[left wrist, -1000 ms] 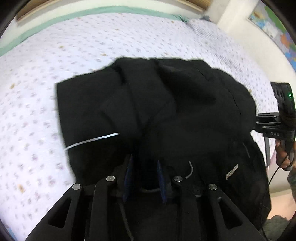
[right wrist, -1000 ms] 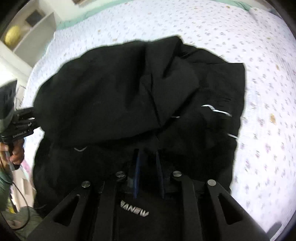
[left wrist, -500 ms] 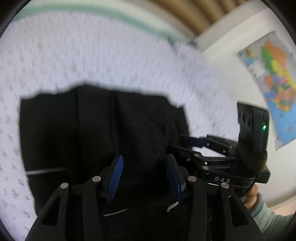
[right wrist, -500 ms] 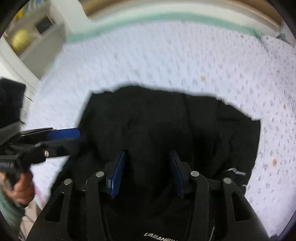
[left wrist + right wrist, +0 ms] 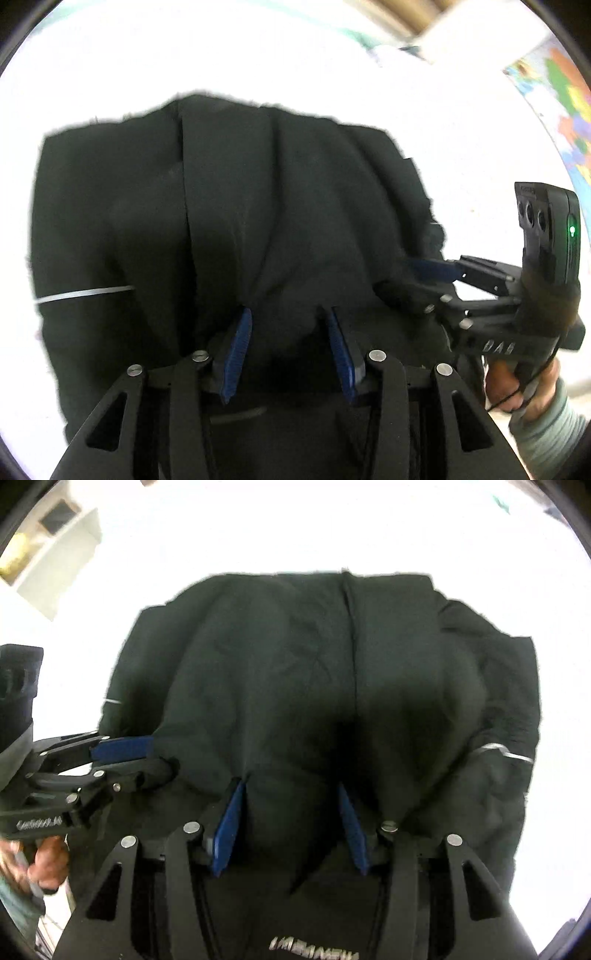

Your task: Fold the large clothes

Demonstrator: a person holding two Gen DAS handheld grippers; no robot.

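Black fabric is filling both views: a folded jacket (image 5: 229,221) is lying on a bed (image 5: 110,66) that is being washed out to near white by the light. In the left wrist view the jacket is spread from the centre out to nine o'clock, with a thin pale stripe (image 5: 85,295) showing at its nine o'clock edge and a long crease running from twelve towards six.

The left gripper (image 5: 286,339) is being held over the jacket's near edge at six o'clock. Its blue pads (image 5: 236,350) are standing apart and the jaws are closing; a hump of fabric is rising between the pads, but whether it is being pressed cannot be told.

The right gripper (image 5: 291,819) is seen the same way in its own view, at six o'clock, with its jaws partly open and fabric bulging between the pads (image 5: 227,829). A grip is not being shown clearly there either. White lettering (image 5: 314,950) on the jacket is visible below the jaws, and a pale stripe (image 5: 506,751) at three o'clock.

Each gripper is being seen by the other camera: the right one (image 5: 432,277) at three o'clock, held by a hand (image 5: 517,384) in a grey-green sleeve (image 5: 546,428), its tips resting on the jacket's edge; the left one (image 5: 129,753) at nine o'clock. A map (image 5: 561,103) is hanging at two o'clock, and a shelf (image 5: 55,542) is standing at ten o'clock.
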